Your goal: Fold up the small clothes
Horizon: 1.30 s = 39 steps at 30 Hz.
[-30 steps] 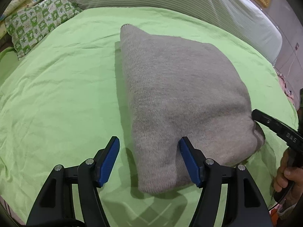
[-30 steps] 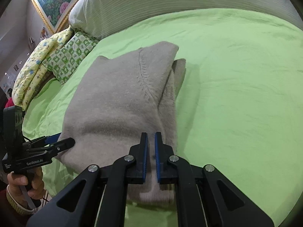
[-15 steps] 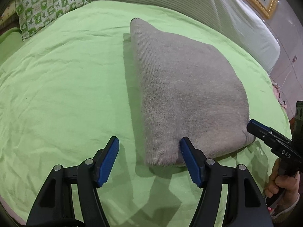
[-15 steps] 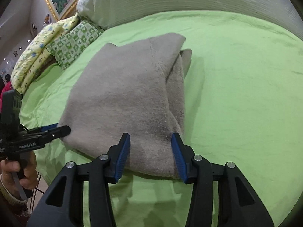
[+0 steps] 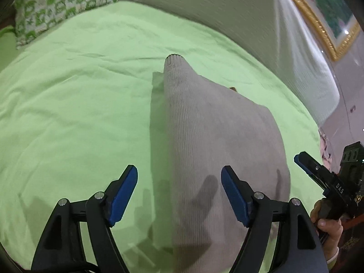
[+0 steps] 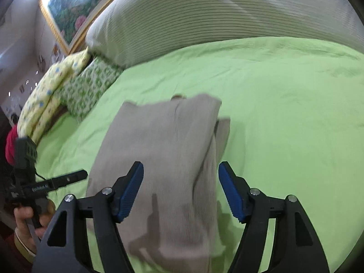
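Right tongs [image 6: 180,190] now spread wide off the folded grey sweater [image 5: 218,150], left tongs [image 5: 179,195] likewise agape, both empty.

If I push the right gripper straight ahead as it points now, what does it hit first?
Probably the folded grey knit garment: it lies between and beyond the right gripper's open fingers, on the green bedsheet. Height above it is unclear.

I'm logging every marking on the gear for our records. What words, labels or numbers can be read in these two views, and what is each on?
"DAS": white letters on the black arm of the right hand-held gripper, seen in the left wrist view.
White lettering on the black arm of the left hand-held gripper, seen in the right wrist view: too blurred to read.
Nothing readable on the folded grey knitted sweater or the lime-green bedsheet.
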Motion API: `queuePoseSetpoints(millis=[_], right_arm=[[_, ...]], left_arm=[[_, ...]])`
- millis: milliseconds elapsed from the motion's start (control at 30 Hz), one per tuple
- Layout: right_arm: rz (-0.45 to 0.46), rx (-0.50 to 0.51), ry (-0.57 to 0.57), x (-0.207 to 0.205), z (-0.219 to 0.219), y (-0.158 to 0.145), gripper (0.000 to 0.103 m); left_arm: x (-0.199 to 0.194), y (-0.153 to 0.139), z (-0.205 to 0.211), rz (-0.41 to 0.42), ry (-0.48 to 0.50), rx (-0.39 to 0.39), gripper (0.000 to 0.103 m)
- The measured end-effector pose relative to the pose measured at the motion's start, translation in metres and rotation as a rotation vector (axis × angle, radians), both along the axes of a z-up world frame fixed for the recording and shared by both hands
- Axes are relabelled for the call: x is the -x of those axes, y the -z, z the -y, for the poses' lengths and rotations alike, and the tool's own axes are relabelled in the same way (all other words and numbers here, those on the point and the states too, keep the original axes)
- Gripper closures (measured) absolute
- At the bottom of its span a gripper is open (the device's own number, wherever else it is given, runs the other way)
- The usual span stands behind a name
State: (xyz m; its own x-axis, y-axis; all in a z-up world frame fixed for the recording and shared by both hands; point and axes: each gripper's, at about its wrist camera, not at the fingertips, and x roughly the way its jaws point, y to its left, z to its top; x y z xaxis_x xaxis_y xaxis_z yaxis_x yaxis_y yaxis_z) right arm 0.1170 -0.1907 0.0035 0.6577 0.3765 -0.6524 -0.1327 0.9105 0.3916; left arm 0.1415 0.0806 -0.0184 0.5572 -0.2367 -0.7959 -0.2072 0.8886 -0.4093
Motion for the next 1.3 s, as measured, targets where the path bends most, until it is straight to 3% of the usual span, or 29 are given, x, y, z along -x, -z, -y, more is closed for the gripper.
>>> queuePoseSetpoints(millis=[200,233,267,300,333,367,433,533,633,667,700,733,1000,1200,1300], right_arm=[[-0.110,-0.039,0.013,-0.053,0.004,0.027,0.033],[-0.132,-0.051,0.001,-0.059,0.003,0.033,0.033],[-0.165,-0.071,-0.030,-0.067,0.000,0.043,0.044],[-0.176,-0.093,-0.058,-0.070,-0.003,0.048,0.068],[-0.177,-0.109,-0.071,-0.074,-0.004,0.050,0.070],[-0.159,-0.104,-0.072,-0.076,-0.005,0.046,0.078],[-0.099,-0.099,-0.056,-0.075,-0.002,0.030,0.084],[-0.119,-0.093,-0.055,-0.077,-0.003,0.036,0.084],[-0.146,-0.113,-0.043,-0.077,-0.001,0.054,0.077],[-0.148,-0.132,-0.030,-0.076,0.002,0.053,0.071],[-0.154,-0.125,-0.006,-0.074,0.005,0.052,0.054],[-0.150,-0.108,0.018,-0.072,0.007,0.050,0.051],[-0.058,-0.001,0.056,-0.027,0.011,0.016,0.051],[-0.005,0.022,0.020,0.018,-0.005,0.002,0.050],[0.003,0.044,0.006,0.038,-0.013,0.002,0.042]], left_arm=[[-0.046,0.021,-0.003,-0.037,0.007,0.056,0.026],[-0.050,0.023,-0.002,-0.028,0.008,0.061,0.031],[-0.053,0.023,-0.002,-0.017,0.014,0.063,0.049],[-0.061,0.023,0.001,-0.005,0.031,0.066,0.052],[-0.064,0.021,0.001,-0.002,0.030,0.051,0.057],[-0.068,0.018,0.001,0.007,0.031,0.040,0.062],[-0.066,0.012,0.002,0.037,0.041,0.028,0.063],[-0.065,0.024,0.007,0.020,0.048,-0.036,0.056],[-0.062,0.028,0.001,0.038,0.035,-0.006,0.049],[-0.061,0.028,0.000,0.037,0.030,-0.009,0.047],[-0.057,0.028,0.000,0.036,0.023,-0.012,0.045],[-0.054,0.026,-0.001,0.037,0.019,-0.015,0.045],[-0.003,0.000,0.018,0.047,0.010,-0.142,0.041],[0.054,-0.017,0.036,0.076,0.023,-0.174,0.028],[0.070,-0.019,0.044,0.089,0.028,-0.184,0.027]])
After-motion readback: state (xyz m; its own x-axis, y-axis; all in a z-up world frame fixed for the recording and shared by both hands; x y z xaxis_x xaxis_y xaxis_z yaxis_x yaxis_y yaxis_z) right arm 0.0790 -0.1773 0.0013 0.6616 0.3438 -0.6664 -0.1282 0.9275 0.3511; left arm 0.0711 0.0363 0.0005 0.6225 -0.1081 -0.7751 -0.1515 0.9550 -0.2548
